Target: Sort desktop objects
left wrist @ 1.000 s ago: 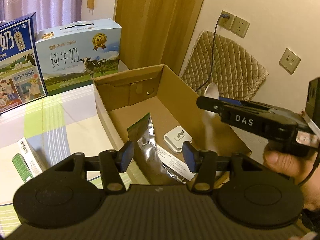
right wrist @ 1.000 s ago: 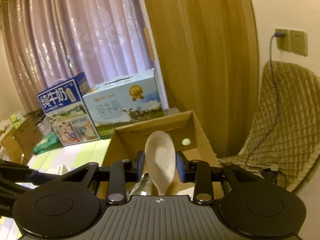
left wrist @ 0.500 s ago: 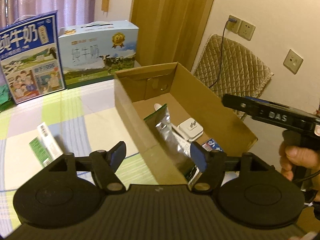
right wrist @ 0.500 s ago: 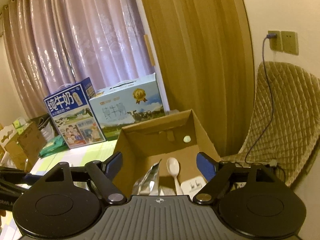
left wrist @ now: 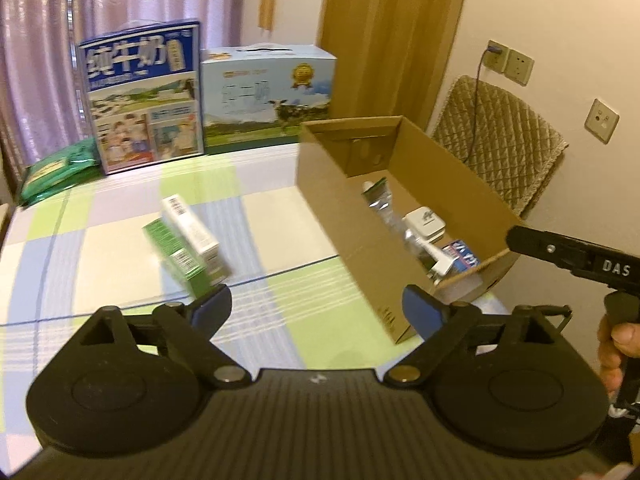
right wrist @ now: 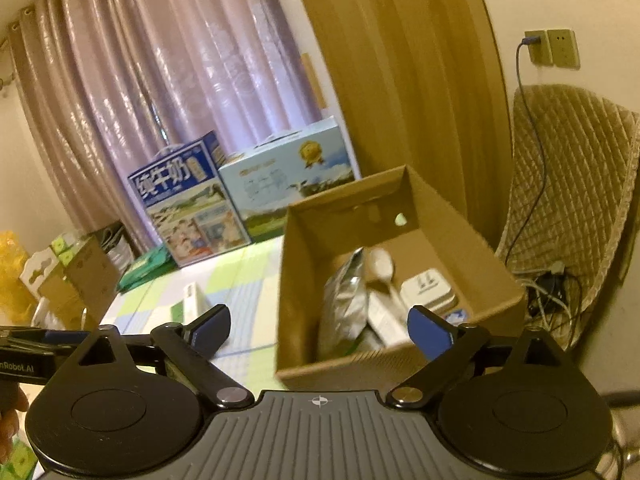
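- Right up close, the left hand-held gripper has its two blue fingers wide apart, and nothing is between them.
- Just past its left finger, a green box and a white box lie side by side on the counter, which has a checked cloth.
- Over on the right, a cardboard box sits on the counter with its top open.
- Inside it lie a shiny silver bag, a white spoon, a white plug and a small blue and white pack.
- The right hand-held gripper hangs near the front of the cardboard box, also with its fingers wide apart and empty.
- A hand holds that gripper's handle at the right edge of the left view.
- Farther back, a dark blue milk carton box and a light blue milk box stand next to each other at the far edge of the counter.
- A green packet lies left of them.
- Behind all that hang pink curtains, and a quilted chair stands by the wall on the right.
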